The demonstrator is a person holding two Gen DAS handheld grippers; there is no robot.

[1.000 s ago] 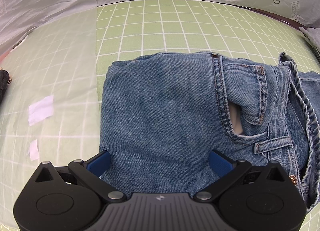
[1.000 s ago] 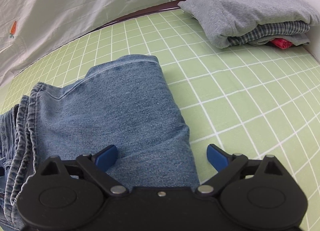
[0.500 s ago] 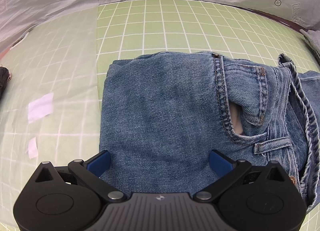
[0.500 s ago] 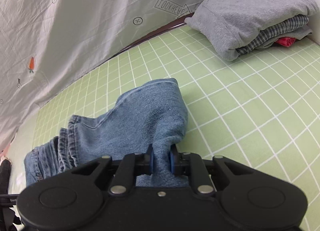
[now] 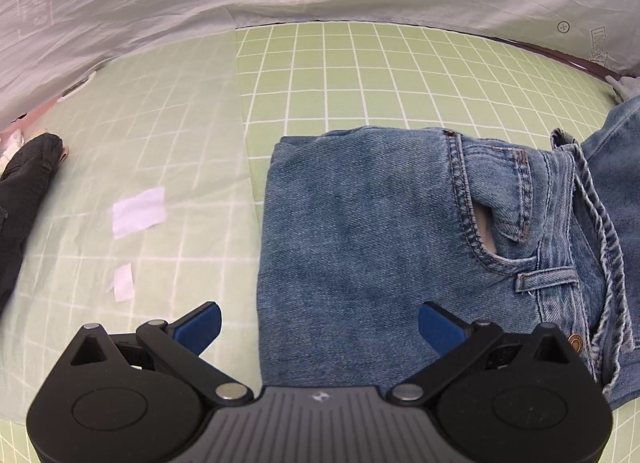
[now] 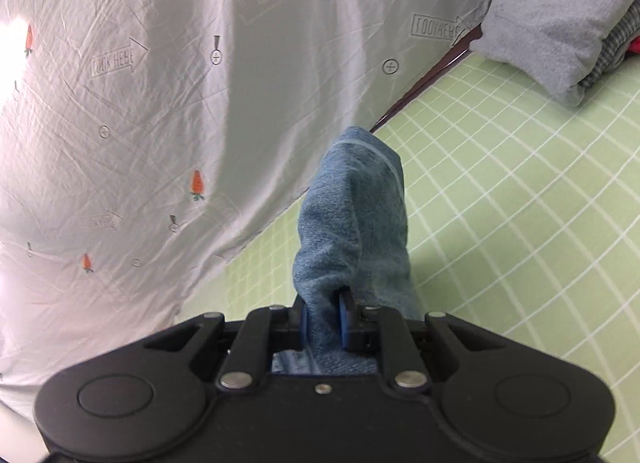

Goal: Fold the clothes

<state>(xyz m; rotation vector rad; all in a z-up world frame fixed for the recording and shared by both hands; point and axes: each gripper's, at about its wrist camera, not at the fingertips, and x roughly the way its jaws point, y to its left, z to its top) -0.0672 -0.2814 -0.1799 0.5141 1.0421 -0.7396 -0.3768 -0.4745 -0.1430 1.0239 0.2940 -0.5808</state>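
Observation:
A pair of blue jeans (image 5: 380,231) lies folded on the green grid mat (image 5: 340,75), waistband and front pocket toward the right. My left gripper (image 5: 320,327) hovers open over the jeans' near left edge, its blue pads apart and holding nothing. In the right wrist view my right gripper (image 6: 324,321) is shut on a fold of the jeans (image 6: 354,223), which rises lifted in front of the camera above the mat (image 6: 520,223).
A stack of folded clothes topped by a grey garment (image 6: 560,19) sits at the mat's far right. A dark garment (image 5: 20,199) lies at the left edge. A crinkled white printed sheet (image 6: 140,83) hangs behind the mat. Two white paper scraps (image 5: 138,211) lie on the left.
My right gripper shut on the jeans' folded end and raised it, tilting the view up toward the sheet. My left gripper shifted left and back, staying open.

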